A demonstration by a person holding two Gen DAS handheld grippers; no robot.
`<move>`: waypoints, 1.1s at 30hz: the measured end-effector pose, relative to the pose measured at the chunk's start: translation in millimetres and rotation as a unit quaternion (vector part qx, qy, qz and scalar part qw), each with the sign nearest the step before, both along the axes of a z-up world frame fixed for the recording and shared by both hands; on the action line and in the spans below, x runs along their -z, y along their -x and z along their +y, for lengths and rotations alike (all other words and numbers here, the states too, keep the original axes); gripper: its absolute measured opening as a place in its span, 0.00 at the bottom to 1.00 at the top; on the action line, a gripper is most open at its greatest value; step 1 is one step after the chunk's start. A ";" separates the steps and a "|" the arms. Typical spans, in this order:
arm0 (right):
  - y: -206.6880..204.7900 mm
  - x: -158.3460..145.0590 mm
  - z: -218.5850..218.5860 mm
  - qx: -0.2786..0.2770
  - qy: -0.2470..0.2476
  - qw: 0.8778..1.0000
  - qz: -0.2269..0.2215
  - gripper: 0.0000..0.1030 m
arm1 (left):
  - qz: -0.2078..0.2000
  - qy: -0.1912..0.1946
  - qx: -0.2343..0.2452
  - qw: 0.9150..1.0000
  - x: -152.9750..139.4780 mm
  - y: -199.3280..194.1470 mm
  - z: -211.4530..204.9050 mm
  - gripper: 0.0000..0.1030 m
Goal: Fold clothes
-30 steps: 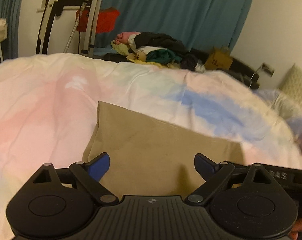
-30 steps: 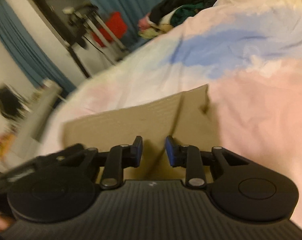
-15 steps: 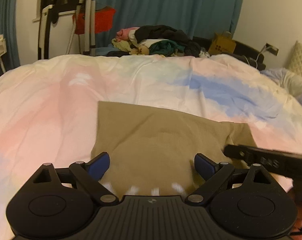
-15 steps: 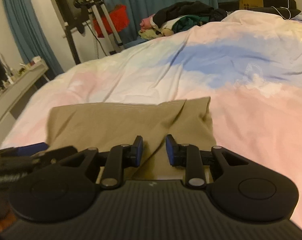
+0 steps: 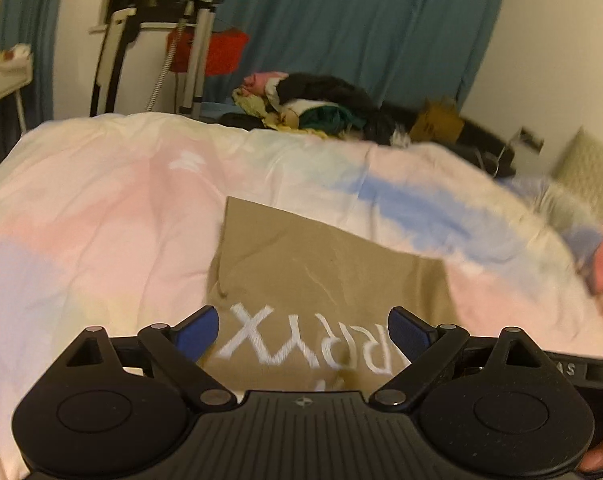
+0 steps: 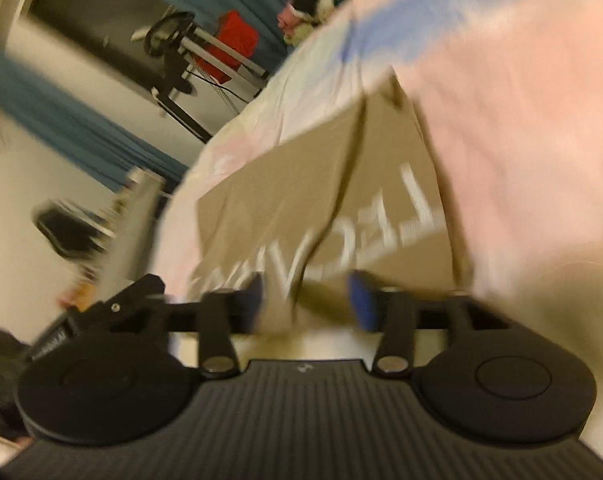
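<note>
Presently, left wrist view: pastel tie-dye duvet (image 5: 101, 216) fills the left and middle of the frame. Left gripper (image 5: 303, 330) has its blue-padded fingers (image 5: 197, 330) spread wide, nothing between them. Folded tan T-shirt (image 5: 321, 272) lies flat on the duvet, just ahead of and between the fingers; white lettering (image 5: 297, 344) on its near part reads upside down. Behind the bed: metal stand (image 5: 193, 40) with a red item, teal curtain (image 5: 361, 20), heap of unfolded clothes (image 5: 313, 108), cardboard box (image 5: 437, 122).

Right wrist view, strongly tilted and motion-blurred: same tan T-shirt (image 6: 321, 184) on the duvet (image 6: 521, 120), a crease running down its middle. Right gripper (image 6: 307, 298) fingers (image 6: 363, 298) stand parted over the shirt's near edge; blur hides whether either pad touches the fabric.
</note>
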State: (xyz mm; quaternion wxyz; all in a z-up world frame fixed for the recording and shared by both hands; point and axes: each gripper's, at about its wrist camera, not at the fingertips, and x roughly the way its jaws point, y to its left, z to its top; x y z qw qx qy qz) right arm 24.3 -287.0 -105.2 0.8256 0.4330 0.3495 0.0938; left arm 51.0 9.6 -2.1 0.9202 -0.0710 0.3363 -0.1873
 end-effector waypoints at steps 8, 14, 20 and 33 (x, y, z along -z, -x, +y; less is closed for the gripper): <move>-13.4 45.4 8.6 0.019 -0.148 0.983 0.105 0.70 | -0.001 0.073 -0.012 0.997 -0.8 26.9 22.3 0.90; -16.6 54.8 10.5 0.106 -0.175 0.973 0.105 0.69 | 0.017 0.143 -0.015 0.990 8.2 21.7 36.0 0.90; -17.4 57.4 5.7 0.181 -0.163 0.965 0.095 0.58 | 0.052 0.223 -0.023 0.973 23.4 10.5 49.6 0.91; -12.4 15.4 -2.5 0.150 -0.112 0.982 0.031 0.18 | 0.140 0.337 0.037 0.930 52.7 -25.0 18.8 0.91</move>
